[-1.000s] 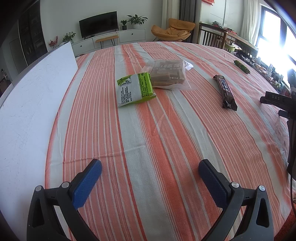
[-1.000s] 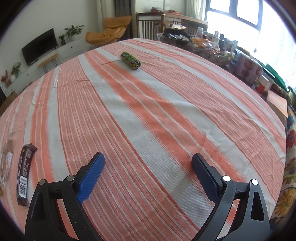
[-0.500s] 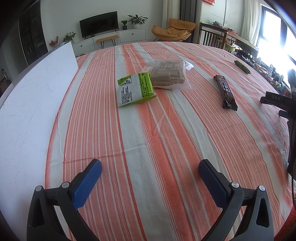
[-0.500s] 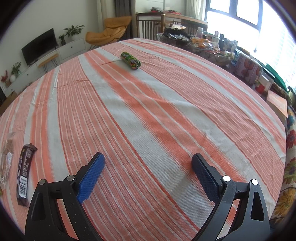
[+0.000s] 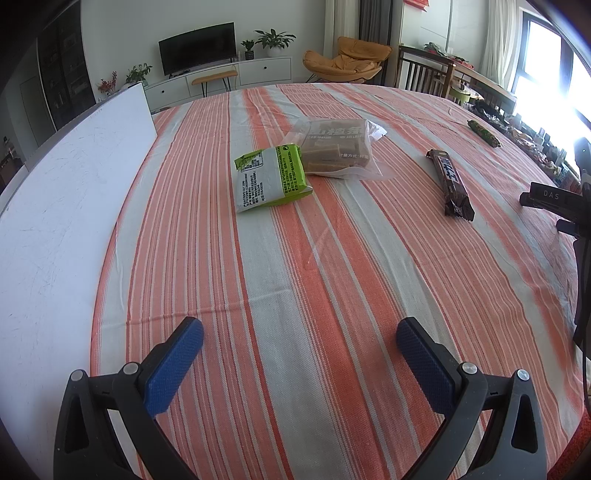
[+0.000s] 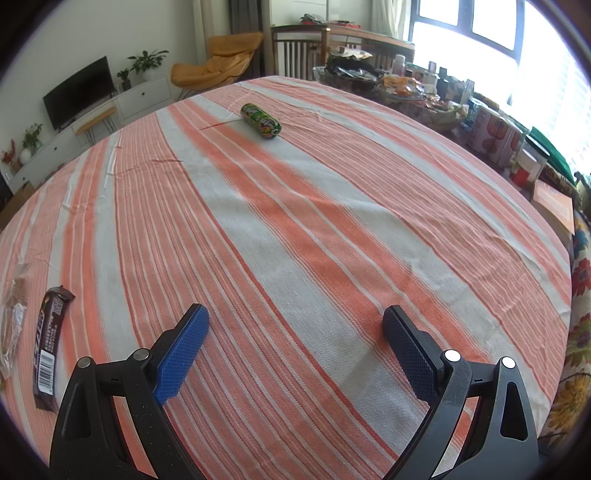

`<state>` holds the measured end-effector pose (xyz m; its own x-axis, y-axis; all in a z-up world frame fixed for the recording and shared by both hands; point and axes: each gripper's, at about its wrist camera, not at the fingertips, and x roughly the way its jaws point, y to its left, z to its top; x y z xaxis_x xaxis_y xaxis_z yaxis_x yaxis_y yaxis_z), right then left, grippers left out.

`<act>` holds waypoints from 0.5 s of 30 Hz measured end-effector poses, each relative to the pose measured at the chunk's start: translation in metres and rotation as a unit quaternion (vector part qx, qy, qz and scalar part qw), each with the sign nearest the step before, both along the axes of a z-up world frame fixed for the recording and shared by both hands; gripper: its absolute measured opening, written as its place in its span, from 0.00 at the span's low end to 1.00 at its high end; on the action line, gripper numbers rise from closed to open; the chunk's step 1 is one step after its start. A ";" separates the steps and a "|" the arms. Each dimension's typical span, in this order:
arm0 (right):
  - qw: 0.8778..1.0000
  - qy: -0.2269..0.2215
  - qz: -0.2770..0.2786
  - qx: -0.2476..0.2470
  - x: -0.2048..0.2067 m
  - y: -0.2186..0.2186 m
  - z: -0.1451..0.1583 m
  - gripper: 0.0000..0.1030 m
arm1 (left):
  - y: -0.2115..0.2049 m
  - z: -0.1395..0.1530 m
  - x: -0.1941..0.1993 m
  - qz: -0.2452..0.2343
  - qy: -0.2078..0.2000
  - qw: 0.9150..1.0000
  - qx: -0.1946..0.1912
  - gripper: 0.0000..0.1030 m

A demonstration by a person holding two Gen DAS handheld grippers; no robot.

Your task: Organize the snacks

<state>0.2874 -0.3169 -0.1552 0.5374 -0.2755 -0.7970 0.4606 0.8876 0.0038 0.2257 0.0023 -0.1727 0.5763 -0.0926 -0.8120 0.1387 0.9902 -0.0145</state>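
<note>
Daylight pours in from the window (image 6: 476,22) at the far right, blown out to white in both views; glare washes over the clutter nearest it. The striped tablecloth (image 5: 332,258) is evenly bright and sharp, with shadows faint; away from the window the room dims. Fisheye bending curves the table's edges; corners vignette black.

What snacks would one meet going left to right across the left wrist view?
green packet → clear bag of brown bars → dark chocolate bar → green tube of sweets, all lying on the striped cloth.
</note>
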 end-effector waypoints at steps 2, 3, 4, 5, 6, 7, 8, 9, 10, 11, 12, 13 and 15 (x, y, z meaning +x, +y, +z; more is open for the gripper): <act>1.000 0.000 0.000 0.000 -0.001 0.001 -0.001 0.94 | 0.000 0.000 0.000 0.000 0.000 1.000 0.000 1.00; 1.000 0.000 0.000 0.000 -0.001 0.001 -0.001 0.94 | 0.000 0.000 0.000 0.000 0.000 1.000 0.000 1.00; 1.000 0.000 0.000 0.000 -0.001 0.001 -0.001 0.94 | 0.000 0.000 0.000 0.000 0.000 1.000 0.000 1.00; 1.000 0.000 0.000 0.000 -0.001 0.001 -0.001 0.94 | 0.000 0.000 0.000 0.000 0.000 1.000 0.000 1.00; 1.000 0.000 0.000 0.000 -0.001 0.001 -0.001 0.94 | 0.000 0.000 0.000 0.000 0.000 1.000 0.000 1.00; 1.000 0.000 0.000 0.000 -0.001 0.001 -0.001 0.94 | 0.000 0.000 0.000 0.000 0.000 1.000 0.000 1.00; 1.000 0.000 0.000 0.000 0.000 0.000 0.000 0.94 | 0.000 0.000 0.000 0.000 0.000 1.000 0.000 1.00; 1.000 0.000 0.000 0.000 0.000 0.000 0.000 0.94 | 0.000 0.000 0.000 0.000 0.000 1.000 0.000 1.00; 1.000 0.000 0.000 0.000 0.000 0.000 0.000 0.94 | 0.000 0.000 0.000 0.000 0.000 1.000 0.000 1.00; 1.000 0.000 0.000 0.000 -0.001 0.001 -0.001 0.94 | 0.000 0.000 0.000 0.000 0.000 1.000 0.000 1.00; 1.000 0.000 0.000 0.000 -0.001 0.001 -0.001 0.94 | 0.000 0.000 0.000 0.000 0.000 1.000 0.000 1.00; 1.000 0.000 0.000 0.000 0.000 0.000 0.000 0.94 | 0.000 0.000 0.000 0.000 0.000 1.000 0.000 1.00; 1.000 0.000 0.000 0.000 0.000 0.000 0.000 0.94 | 0.000 0.000 0.000 0.000 0.000 1.000 0.000 1.00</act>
<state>0.2871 -0.3166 -0.1555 0.5374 -0.2756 -0.7970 0.4606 0.8876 0.0036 0.2256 0.0027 -0.1726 0.5762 -0.0929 -0.8120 0.1392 0.9902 -0.0145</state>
